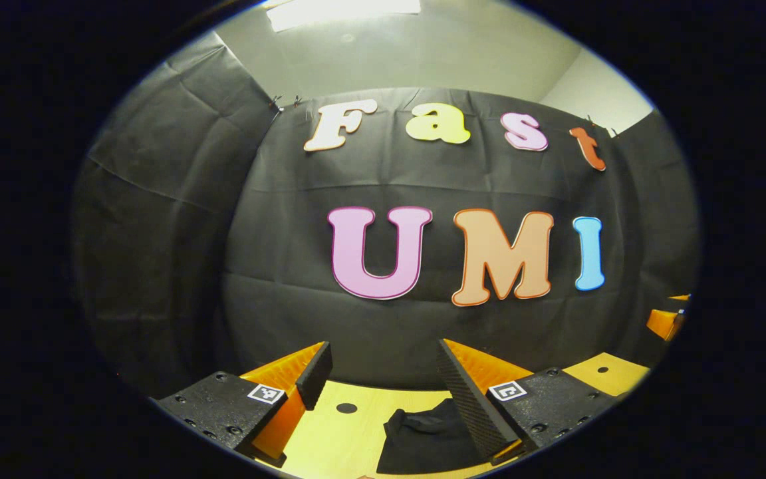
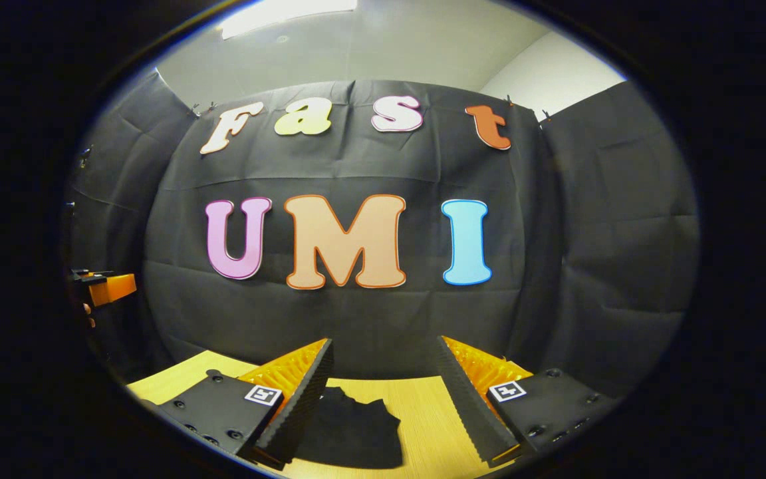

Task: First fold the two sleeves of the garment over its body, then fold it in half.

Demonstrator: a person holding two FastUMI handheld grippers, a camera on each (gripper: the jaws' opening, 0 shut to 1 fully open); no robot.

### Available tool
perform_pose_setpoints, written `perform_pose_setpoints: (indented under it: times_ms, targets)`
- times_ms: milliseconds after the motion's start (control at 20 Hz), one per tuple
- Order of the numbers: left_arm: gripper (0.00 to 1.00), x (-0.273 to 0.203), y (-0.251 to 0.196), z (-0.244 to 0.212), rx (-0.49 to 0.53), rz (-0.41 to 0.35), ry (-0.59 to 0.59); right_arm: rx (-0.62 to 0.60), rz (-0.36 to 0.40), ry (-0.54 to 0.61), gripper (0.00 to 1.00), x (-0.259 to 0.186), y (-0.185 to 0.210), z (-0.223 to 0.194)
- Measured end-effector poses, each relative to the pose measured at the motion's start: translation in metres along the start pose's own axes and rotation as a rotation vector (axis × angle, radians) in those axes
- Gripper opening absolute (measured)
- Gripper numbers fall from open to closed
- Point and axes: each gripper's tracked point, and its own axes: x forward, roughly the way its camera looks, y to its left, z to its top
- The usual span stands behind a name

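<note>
1. While both grippers are held up above the counter (image 1: 350, 432) and face the black cloth wall (image 1: 177, 219), the left gripper (image 1: 383, 379) has its fingers spread wide with nothing between them
2. Seen from the left gripper view, the black garment (image 1: 423, 436) lies bunched on the light wooden counter below; its right part is hidden behind the right-hand finger (image 1: 469, 406) of that view
3. A small dark round hole (image 1: 346, 408) sits in the counter top just to the left of the garment in the left gripper view
4. The right gripper (image 2: 383, 379) likewise holds its fingers wide apart, gripping nothing
5. From the right gripper view the garment (image 2: 356, 429) lies on the counter (image 2: 423, 412) below the gap, partly covered by the left-hand finger (image 2: 300, 406) of that view
6. The garment looks crumpled rather than spread flat; I cannot tell where its sleeves lie
7. At the right edge of the left gripper view a part of the other gripper (image 1: 665, 322) shows, well apart from the garment
8. At the left edge of the right gripper view the other gripper (image 2: 107, 287) shows, with a bit of the hand holding it
</note>
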Motion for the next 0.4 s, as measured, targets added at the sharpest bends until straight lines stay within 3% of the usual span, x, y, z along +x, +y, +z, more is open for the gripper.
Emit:
perform_pose_setpoints:
  times_ms: [100, 150, 200, 250, 300, 400]
  targets:
    - [0.97, -0.026, -0.008, 0.008, 0.009, -0.021, -0.005, 0.029, -0.005, 0.006, 0.99, -0.024, -0.004, -0.003]
    - [0.95, -0.037, -0.009, 0.008, 0.007, -0.022, 0.002, 0.047, -0.007, 0.014, 0.94, -0.037, -0.005, -0.006]
    - [0.99, -0.049, -0.009, 0.008, 0.008, -0.016, 0.003, 0.059, -0.008, 0.020, 0.94, -0.048, -0.006, -0.009]
    - [0.92, -0.059, -0.010, 0.008, 0.009, -0.012, 0.003, 0.064, -0.006, 0.029, 0.94, -0.057, -0.006, -0.013]
    - [0.99, -0.067, -0.012, 0.010, 0.017, -0.010, -0.006, 0.066, -0.003, 0.035, 0.94, -0.063, -0.007, -0.016]
    - [0.99, -0.078, -0.013, 0.014, 0.029, -0.011, -0.015, 0.063, 0.003, 0.039, 0.94, -0.070, -0.007, -0.017]
